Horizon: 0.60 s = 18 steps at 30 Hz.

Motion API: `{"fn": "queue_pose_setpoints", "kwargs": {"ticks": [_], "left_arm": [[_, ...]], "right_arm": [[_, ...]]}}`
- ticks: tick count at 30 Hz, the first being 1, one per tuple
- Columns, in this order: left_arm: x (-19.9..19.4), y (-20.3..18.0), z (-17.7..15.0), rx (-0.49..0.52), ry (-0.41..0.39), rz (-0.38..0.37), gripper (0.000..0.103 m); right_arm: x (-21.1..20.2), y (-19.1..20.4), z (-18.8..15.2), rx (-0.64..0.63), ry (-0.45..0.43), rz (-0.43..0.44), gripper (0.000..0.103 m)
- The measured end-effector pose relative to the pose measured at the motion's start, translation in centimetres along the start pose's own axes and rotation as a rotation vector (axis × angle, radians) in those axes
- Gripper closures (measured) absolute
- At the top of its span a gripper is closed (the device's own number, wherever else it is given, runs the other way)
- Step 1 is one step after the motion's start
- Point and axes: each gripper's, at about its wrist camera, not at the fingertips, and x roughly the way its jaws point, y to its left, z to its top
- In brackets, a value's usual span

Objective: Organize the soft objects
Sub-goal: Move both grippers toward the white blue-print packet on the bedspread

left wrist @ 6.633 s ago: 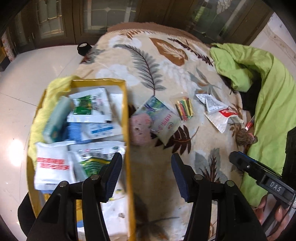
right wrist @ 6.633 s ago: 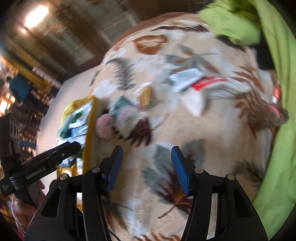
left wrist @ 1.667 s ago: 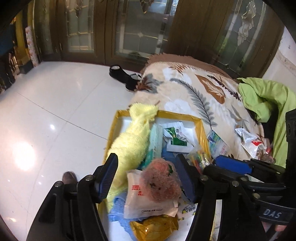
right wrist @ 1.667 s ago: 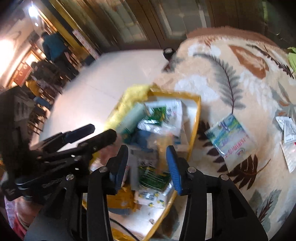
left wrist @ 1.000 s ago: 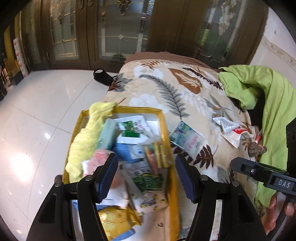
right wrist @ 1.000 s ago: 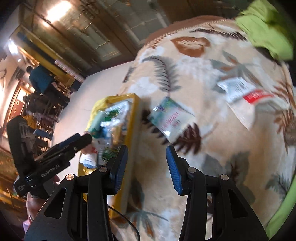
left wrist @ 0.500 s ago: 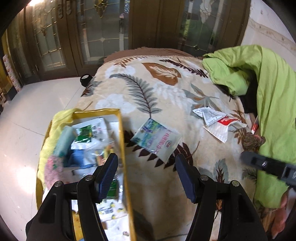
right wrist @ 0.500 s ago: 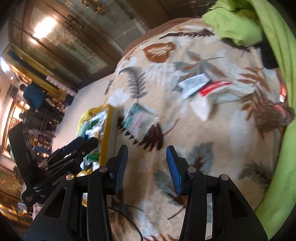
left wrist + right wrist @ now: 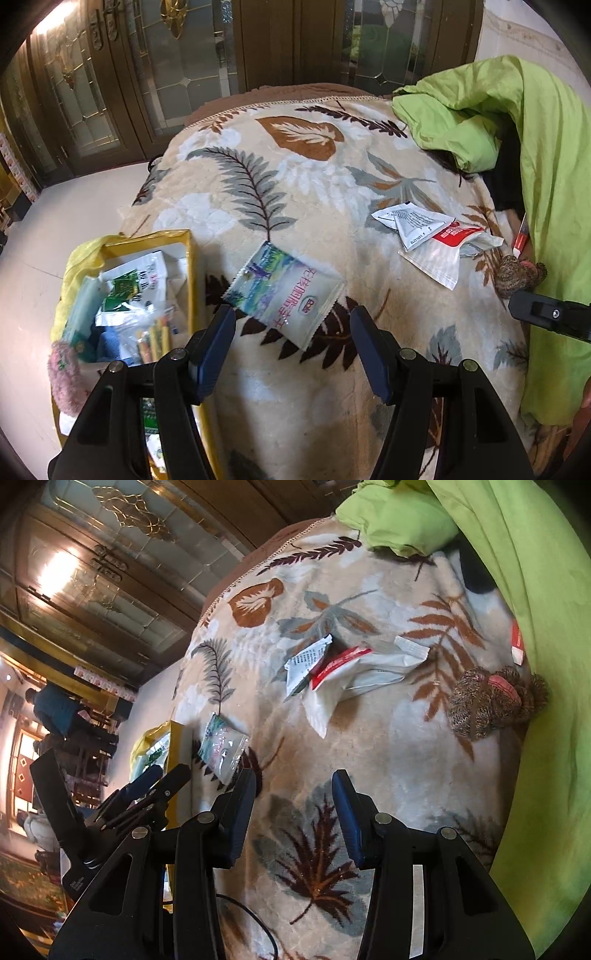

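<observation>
A yellow-rimmed box (image 9: 190, 266) at the blanket's left edge holds several soft packets, a blue cloth and a pink plush. A blue-green wipes packet (image 9: 284, 293) lies on the leaf-patterned blanket (image 9: 295, 177) just ahead of my left gripper (image 9: 291, 332), which is open and empty. Farther right lie crumpled white and red packets (image 9: 432, 236) and a brown knitted plush (image 9: 517, 275). In the right wrist view my right gripper (image 9: 293, 803) is open and empty above the blanket, with the wipes packet (image 9: 223, 749) to its left, the white and red packets (image 9: 343, 672) ahead and the brown plush (image 9: 487, 699) at right.
A green quilt (image 9: 546, 155) is heaped along the right side of the bed. A yellow towel (image 9: 74, 258) hangs over the box's left rim. White tiled floor (image 9: 55, 206) and glazed wooden doors (image 9: 184, 74) lie beyond the bed. People stand far off (image 9: 55, 709).
Both grippers have swung right, away from the box and over the blanket. The wipes packet now lies just ahead of the left gripper, and the brown plush has come into the right wrist view.
</observation>
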Motion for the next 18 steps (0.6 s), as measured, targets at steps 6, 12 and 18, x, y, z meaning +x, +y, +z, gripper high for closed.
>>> {"fn": "queue_pose_setpoints", "kwargs": {"ticks": [6,12,18], "left_arm": [[0.8,-0.6,0.4,0.014,0.002,0.002,0.038],[1.5,-0.8,0.6,0.021,0.012,0.002,0.038],[2.3,-0.8,0.6,0.022,0.031,0.0,0.038]], "right_arm": [[0.0,-0.3,0.6,0.003,-0.002,-0.006,0.06],[0.2,-0.7,0.9,0.014,0.005,-0.013,0.06],[0.5,-0.8,1.0,0.019,0.008,-0.013,0.06]]}}
